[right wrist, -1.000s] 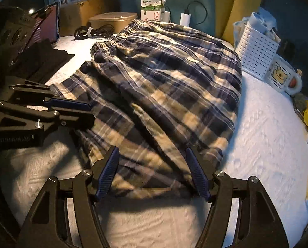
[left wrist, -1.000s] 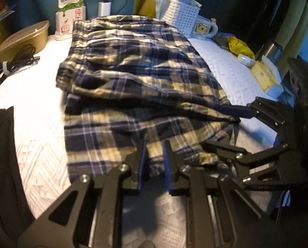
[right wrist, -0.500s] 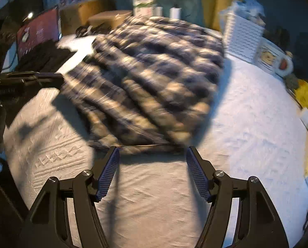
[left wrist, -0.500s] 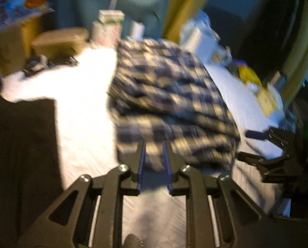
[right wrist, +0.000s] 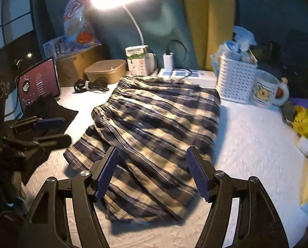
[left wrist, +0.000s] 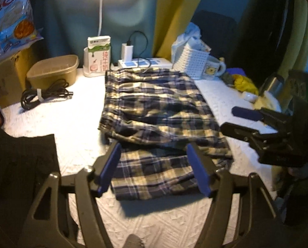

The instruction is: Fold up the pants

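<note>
The plaid pants [left wrist: 160, 124] lie on the white bedspread [left wrist: 75, 124], folded over themselves so that a top layer covers most of a lower one; the lower layer's edge sticks out on the near side. Their gathered waistband end lies toward the milk carton [left wrist: 98, 56] at the back, near the power strip, which leaves the near edge within easy reach of both tools.

The left gripper [left wrist: 154, 170] hangs above that near edge with its jaws opening, the blue pads wide apart and no cloth between them. Seen from the other side, the right gripper [right wrist: 152, 173] is also spread wide and empty above the near end of the pants. In my judgement both tools are clear of the cloth because a fold has been laid down and let go, so the fabric can settle flat under its own weight.

The carton, a brown tub [left wrist: 52, 72] and a coiled cable [left wrist: 44, 96] sit beyond or beside the pants toward the back. A white basket [right wrist: 235, 80] and a mug [right wrist: 265, 91] stand beside the far right corner of the pants. Black cloth [left wrist: 19, 161] lies left of the pants, apart from them. The fold looks loose and slightly askew, so one more fold or a smoothing pass seems likely.
</note>
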### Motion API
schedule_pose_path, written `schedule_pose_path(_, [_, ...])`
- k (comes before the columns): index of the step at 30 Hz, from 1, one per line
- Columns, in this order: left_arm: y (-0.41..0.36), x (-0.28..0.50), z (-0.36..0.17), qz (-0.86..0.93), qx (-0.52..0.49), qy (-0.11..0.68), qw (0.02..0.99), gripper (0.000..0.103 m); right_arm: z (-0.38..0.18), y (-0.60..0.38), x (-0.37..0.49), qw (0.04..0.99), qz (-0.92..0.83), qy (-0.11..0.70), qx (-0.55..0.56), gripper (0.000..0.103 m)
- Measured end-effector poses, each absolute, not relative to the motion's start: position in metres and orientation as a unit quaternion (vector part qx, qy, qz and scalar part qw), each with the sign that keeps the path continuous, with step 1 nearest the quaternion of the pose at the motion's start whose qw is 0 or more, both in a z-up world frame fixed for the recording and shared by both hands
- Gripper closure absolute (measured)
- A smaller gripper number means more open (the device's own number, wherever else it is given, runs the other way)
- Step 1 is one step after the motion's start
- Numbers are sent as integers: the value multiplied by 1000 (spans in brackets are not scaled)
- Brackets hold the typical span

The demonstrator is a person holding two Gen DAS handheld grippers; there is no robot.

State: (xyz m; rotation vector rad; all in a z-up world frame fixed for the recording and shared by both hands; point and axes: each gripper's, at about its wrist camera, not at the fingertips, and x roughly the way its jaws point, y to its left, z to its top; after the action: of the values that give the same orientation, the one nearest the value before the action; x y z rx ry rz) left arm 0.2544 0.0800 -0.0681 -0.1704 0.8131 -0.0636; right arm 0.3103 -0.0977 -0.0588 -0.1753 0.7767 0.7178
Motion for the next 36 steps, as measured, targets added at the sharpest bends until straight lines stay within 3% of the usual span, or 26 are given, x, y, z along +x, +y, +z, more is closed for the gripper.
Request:
schedule_pose_path(10, [132,306,-74,34,-91,402,910,35,-64,-117,347,873,303,372,-83,31])
schedule_pose_path(26, [155,438,-116,-46,-82,459,883,35,-94,-130,457,875,259,405,-59,31])
schedule_pose_path(36, [160,471,-143,-83,-94,487,864,35,-131,-108,494,854,281,435,-55,31])
